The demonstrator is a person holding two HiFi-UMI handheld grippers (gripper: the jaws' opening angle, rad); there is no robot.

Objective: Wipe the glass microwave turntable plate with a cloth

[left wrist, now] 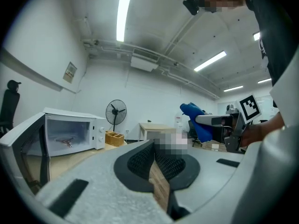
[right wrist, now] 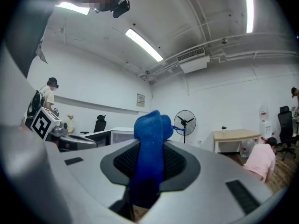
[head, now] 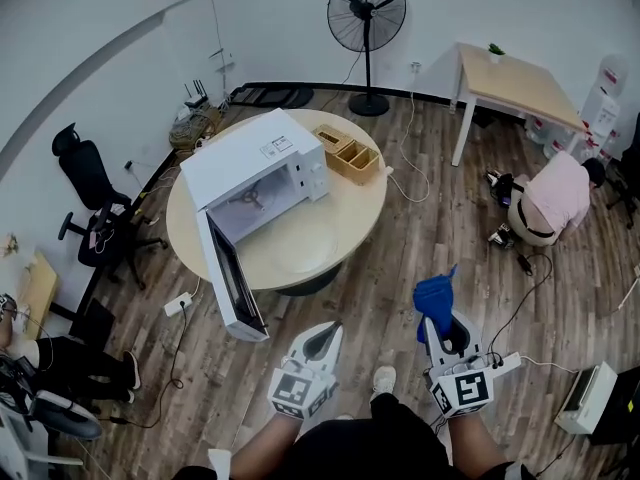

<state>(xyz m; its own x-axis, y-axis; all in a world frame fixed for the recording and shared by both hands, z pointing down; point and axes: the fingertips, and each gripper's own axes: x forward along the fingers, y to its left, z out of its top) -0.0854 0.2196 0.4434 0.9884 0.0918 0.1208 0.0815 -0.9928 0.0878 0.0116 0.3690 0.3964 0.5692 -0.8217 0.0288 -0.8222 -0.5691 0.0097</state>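
One round bench [head: 352, 213] stands on the wood floor [head: 400, 298], well ahead of both grippers. On its left half sits a white microwave [head: 250, 153], and its door [head: 232, 283] is swung wide open, reaching out past the bench's near-left edge. The cavity is bare except for the roller hub [head: 250, 198] on its floor. Just beyond the microwave, at the far edge, is a wooden organizer [head: 350, 155]. The glass plate [head: 300, 253] shows only as a faint round outline lying flat at the near edge, just beside the open door and clear of both grippers. Back from the bench, over the floor, the left gripper [left wrist: 154, 148] has its jaws pressed together on nothing; only a thin sliver of floor shows below the pads. The right gripper [head: 441, 330] is alongside it, and its jaws pinch a blue cloth [right wrist: 149, 139], which stands bunched above the tips and hangs down between the pads.
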